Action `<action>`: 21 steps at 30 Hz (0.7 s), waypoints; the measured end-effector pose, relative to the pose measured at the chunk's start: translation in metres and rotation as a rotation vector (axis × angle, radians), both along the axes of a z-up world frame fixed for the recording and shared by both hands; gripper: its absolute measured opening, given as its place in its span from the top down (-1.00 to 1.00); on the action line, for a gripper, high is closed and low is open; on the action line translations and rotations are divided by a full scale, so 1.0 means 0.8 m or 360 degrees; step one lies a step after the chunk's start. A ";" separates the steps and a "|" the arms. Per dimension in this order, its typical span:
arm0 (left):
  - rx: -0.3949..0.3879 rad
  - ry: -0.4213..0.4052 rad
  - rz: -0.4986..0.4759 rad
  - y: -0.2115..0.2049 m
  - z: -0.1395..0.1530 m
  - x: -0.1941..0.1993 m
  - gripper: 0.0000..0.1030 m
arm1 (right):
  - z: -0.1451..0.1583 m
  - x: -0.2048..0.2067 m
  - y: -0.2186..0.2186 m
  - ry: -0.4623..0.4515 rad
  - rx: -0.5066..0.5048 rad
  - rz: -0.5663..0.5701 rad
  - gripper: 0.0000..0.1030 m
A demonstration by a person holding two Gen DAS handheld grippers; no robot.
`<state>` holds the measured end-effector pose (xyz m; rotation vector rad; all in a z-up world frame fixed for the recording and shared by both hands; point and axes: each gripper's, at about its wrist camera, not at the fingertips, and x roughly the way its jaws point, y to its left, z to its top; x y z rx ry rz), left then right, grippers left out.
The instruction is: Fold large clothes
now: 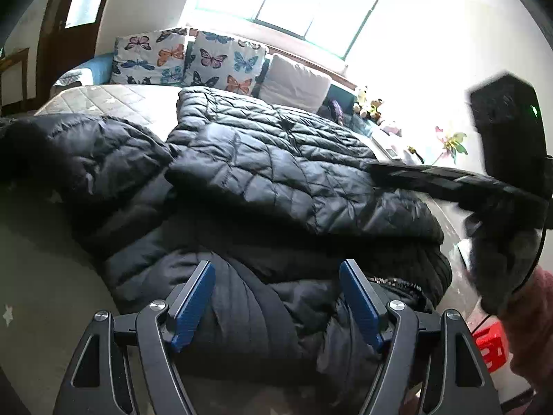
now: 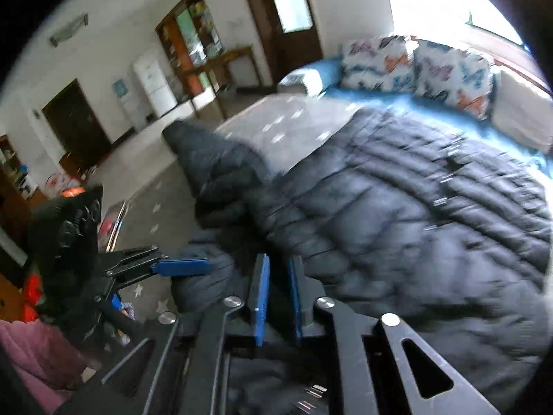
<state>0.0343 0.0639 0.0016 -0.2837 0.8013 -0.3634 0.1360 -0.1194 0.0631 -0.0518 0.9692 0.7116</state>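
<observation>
A black quilted puffer jacket [image 1: 262, 173] lies spread on the bed, one part doubled over the rest and a sleeve [image 1: 69, 152] stretching out to the left. My left gripper [image 1: 276, 264] hovers over the jacket's near edge, its blue pads wide apart and nothing between them. My right gripper [image 1: 375, 169] reaches in from the right, low over the jacket's right side. In the blurred right wrist view the right gripper [image 2: 278, 259] shows a narrow gap between its pads above the jacket [image 2: 397, 224], with no fabric pinched. The left gripper [image 2: 186, 267] shows at the left.
The grey star-patterned mattress [image 1: 114, 100] carries two butterfly pillows [image 1: 152, 55] and a white cushion [image 1: 297, 83] under a bright window. Plush toys [image 1: 369, 105] sit at the far right. A pink sleeve [image 1: 532, 311] and a red item [image 1: 490, 346] are near the bed's right edge.
</observation>
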 end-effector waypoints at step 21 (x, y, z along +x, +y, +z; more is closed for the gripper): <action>0.0154 -0.0071 0.0003 -0.045 0.062 0.086 -0.53 | -0.066 0.025 -0.215 -0.0046 -0.0334 -0.0651 -0.14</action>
